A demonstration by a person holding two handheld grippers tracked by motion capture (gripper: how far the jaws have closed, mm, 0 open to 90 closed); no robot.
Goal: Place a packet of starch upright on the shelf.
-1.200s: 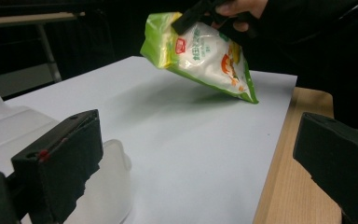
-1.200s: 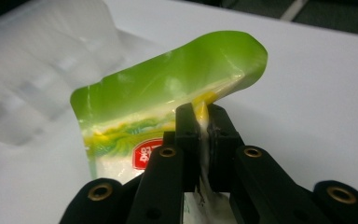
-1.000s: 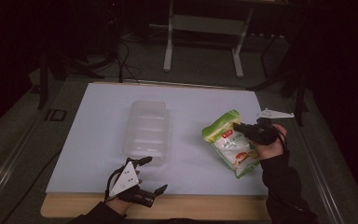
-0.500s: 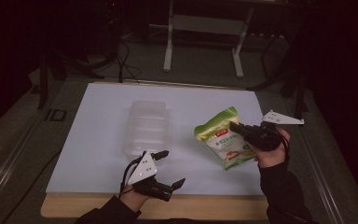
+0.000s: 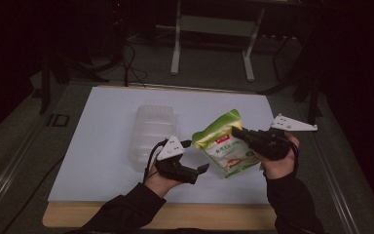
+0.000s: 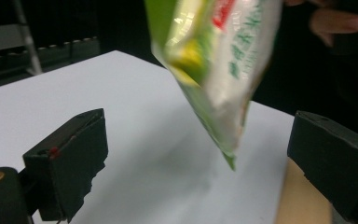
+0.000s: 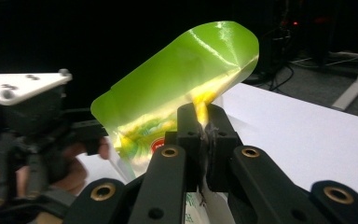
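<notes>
White sheeting (image 5: 102, 122) is spread over the table in a dark room, and a clear plastic box (image 5: 152, 131) is placed on it. A green snack bag (image 5: 222, 141) is held above the sheet, clamped at its edge between the closed jaws of the right gripper (image 5: 237, 133). Just left of the bag, the left gripper (image 5: 198, 157) is kept with its jaws wide apart and nothing between them.

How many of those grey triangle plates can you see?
2. One tops the left gripper near the table's front middle; the other tops the right gripper, at the table's right edge.
</notes>
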